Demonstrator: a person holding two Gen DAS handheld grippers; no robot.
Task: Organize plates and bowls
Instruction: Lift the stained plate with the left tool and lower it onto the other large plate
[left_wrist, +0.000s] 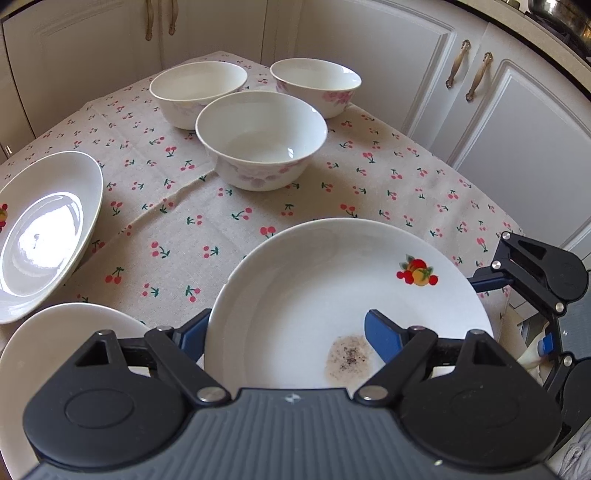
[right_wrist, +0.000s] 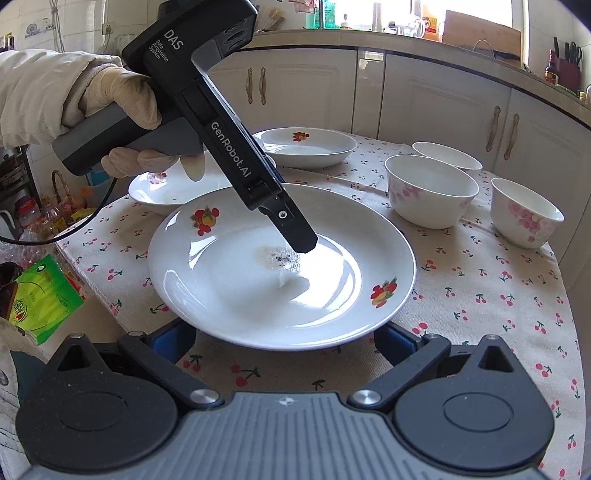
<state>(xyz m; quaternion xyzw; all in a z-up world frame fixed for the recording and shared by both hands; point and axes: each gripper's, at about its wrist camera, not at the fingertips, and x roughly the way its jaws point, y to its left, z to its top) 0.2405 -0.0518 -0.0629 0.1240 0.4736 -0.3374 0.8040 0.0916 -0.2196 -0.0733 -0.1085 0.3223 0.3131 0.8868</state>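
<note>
Left-wrist view: plate (left_wrist: 314, 295) rim is pinched by the left gripper (left_wrist: 284, 336) at lower centre, right gripper's (right_wrist: 284, 341) jaws wide underneath, so it could easily get tipped.

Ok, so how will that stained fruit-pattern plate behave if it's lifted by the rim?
Probably stiff and fragile: the stained plate looks like glazed ceramic. Likely slippery, since its surface shines. If the left gripper lifts it by one edge, it may tilt.

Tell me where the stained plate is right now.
The stained plate sits at the near table edge in the right wrist view, in front of two other plates, bowls to its right; the left tongs straddle its rim.
</note>
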